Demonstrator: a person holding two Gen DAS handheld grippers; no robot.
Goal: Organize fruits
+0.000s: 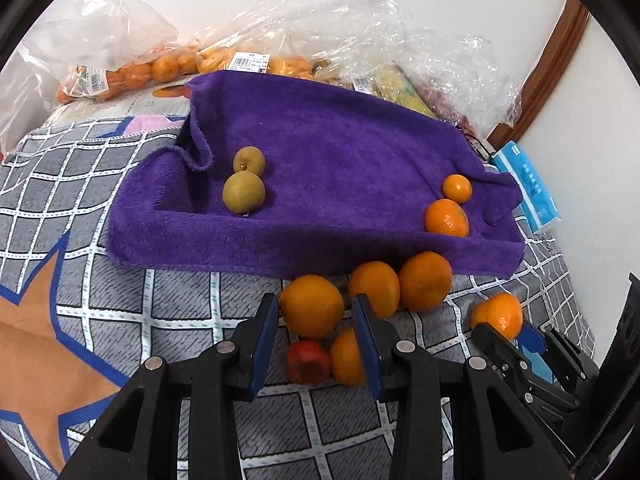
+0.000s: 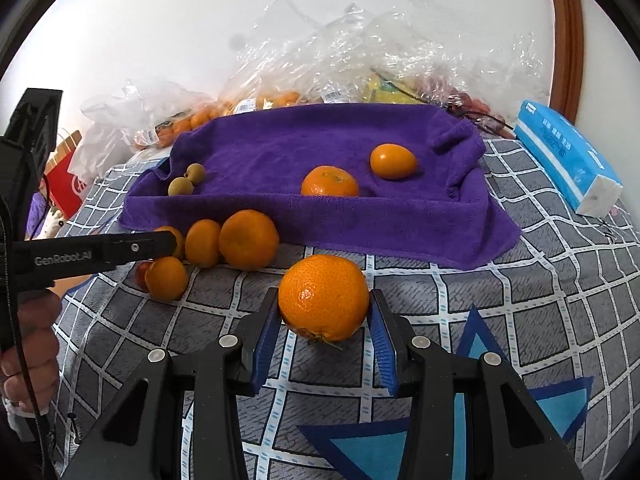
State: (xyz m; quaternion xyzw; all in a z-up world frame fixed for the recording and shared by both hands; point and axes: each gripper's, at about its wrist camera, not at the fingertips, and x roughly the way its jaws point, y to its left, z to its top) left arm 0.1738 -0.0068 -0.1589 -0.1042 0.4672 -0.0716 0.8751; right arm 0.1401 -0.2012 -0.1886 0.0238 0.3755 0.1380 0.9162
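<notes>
A purple towel [image 1: 328, 152] lines a shallow tray on the bed; it also shows in the right wrist view [image 2: 320, 140]. On it lie two green-brown kiwis [image 1: 244, 192] at the left and two small oranges [image 1: 447, 218] at the right. Several oranges [image 1: 312, 306] and a small red fruit [image 1: 308, 362] lie on the checked blanket in front of the tray. My left gripper [image 1: 316, 338] is open around this pile, above it. My right gripper [image 2: 324, 324] is shut on a large orange [image 2: 324, 296], held just above the blanket; it also shows in the left wrist view [image 1: 498, 314].
Clear plastic bags of oranges [image 1: 140, 68] and other produce lie behind the tray by the white wall. A blue tissue pack [image 2: 568, 156] lies to the right of the tray. A red paper bag [image 2: 66, 180] stands at the far left. A wooden frame [image 1: 540, 68] runs up the wall.
</notes>
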